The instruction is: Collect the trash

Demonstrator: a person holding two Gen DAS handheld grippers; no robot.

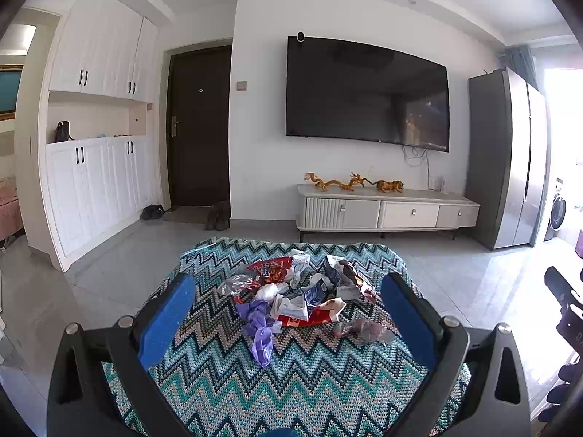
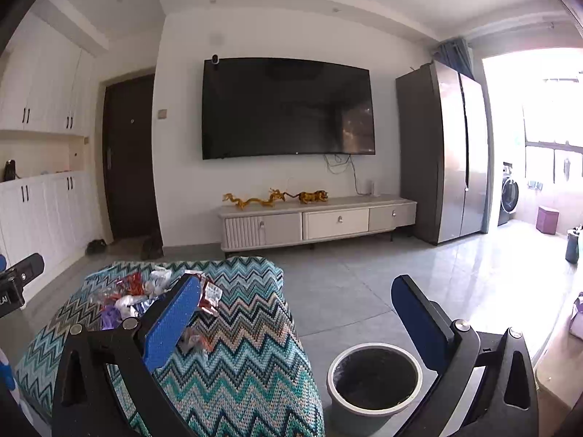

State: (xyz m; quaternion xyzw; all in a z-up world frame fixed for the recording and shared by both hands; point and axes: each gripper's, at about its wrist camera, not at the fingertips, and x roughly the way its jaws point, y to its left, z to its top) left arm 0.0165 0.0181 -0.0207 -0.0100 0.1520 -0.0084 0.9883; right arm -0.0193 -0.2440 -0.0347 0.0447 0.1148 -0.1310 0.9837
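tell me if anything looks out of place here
Yes: a heap of crumpled wrappers lies loose on the zigzag cloth, while the bin on the floor beside it looks empty.

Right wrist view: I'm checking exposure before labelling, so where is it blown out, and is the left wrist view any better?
Right wrist view: the balcony window is overexposed, throwing glare on the floor; the trash bin stays readable. Left wrist view: evenly lit, the trash pile sharp, only fisheye bending at the edges.

trash pile [image 1: 295, 295] on table [image 1: 226, 375], bin [image 2: 375, 378] on floor right of table
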